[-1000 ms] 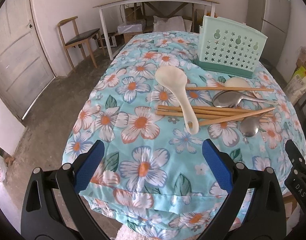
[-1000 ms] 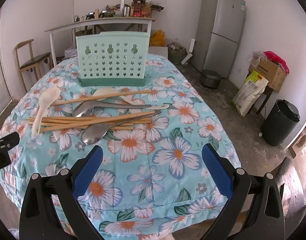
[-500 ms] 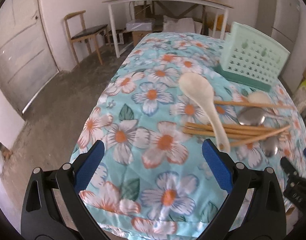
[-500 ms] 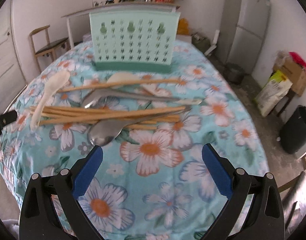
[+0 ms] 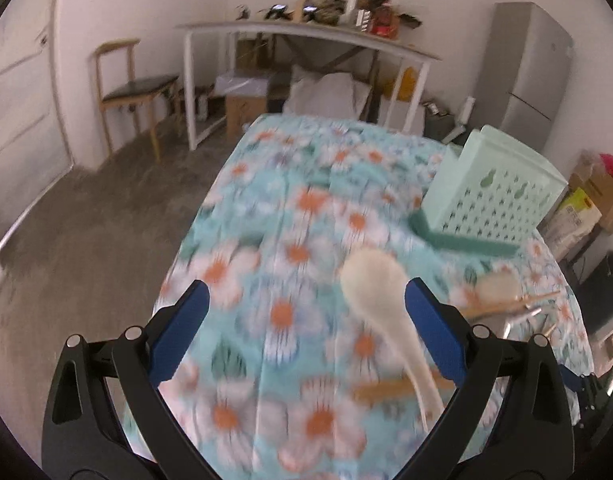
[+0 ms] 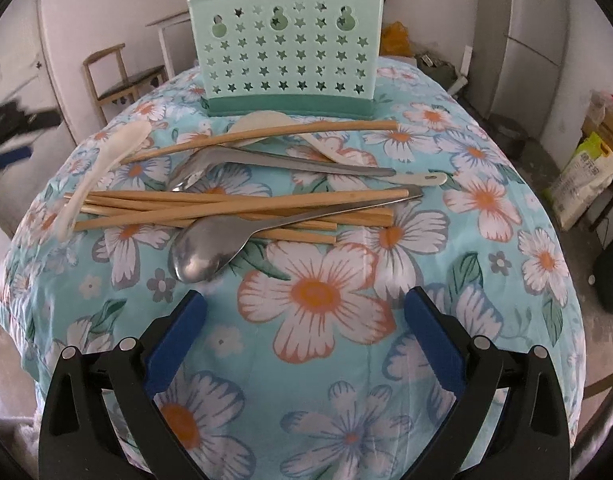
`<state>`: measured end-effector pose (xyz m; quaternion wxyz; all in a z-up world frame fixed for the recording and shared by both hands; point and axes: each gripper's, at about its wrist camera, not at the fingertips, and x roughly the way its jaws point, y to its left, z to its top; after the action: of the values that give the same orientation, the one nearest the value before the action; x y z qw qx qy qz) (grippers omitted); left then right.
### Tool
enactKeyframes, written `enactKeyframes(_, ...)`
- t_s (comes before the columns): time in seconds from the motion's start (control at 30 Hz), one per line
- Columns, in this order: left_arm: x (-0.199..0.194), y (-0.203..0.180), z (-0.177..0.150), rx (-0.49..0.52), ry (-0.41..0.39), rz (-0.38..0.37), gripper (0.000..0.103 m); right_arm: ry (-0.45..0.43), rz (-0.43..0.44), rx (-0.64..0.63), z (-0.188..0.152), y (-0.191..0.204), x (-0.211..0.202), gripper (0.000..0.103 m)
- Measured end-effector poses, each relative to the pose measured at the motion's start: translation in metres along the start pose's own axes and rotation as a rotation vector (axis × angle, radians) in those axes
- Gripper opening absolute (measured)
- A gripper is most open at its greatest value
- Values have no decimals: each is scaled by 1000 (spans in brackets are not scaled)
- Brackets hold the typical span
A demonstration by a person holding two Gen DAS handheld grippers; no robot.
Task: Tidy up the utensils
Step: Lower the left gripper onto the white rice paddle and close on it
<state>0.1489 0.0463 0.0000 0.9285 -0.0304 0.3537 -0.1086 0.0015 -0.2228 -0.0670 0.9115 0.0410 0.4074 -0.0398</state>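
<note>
A pile of utensils lies on the floral tablecloth: several wooden chopsticks, two steel spoons, a white spoon at the left and another white spoon near the holder. A mint-green perforated utensil holder stands upright behind them. My right gripper is open, just in front of the nearer steel spoon. My left gripper is open above the table's left side; the white spoon lies by its right finger. The holder shows in the left wrist view.
A wooden chair and a white side table with clutter stand beyond the table. A grey fridge is at the right. Bags and boxes sit on the floor at the right.
Both grippers have moved forward over the table. The left one swung toward the white spoon, its view blurred. The right one closed in on the steel spoon. No utensil has moved.
</note>
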Motion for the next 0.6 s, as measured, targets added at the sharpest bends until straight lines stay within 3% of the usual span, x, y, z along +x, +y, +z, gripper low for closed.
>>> enactKeyframes(0.2,25,-12,20,94,-29,-67,95,-74,18,2,-8,-3,-3,97)
enactKeyframes(0.37,40,-18,15,65,54,-151,94,-117,20,9,-12,-4,-5,97)
enactKeyframes(0.5,56,-20,7,34,147,-194,71,-126,24,6,-12,-4,-4,97)
enactKeyframes(0.6,72,-12,5,-48,228,-237,52,-135,32,4,-14,-5,-4,97)
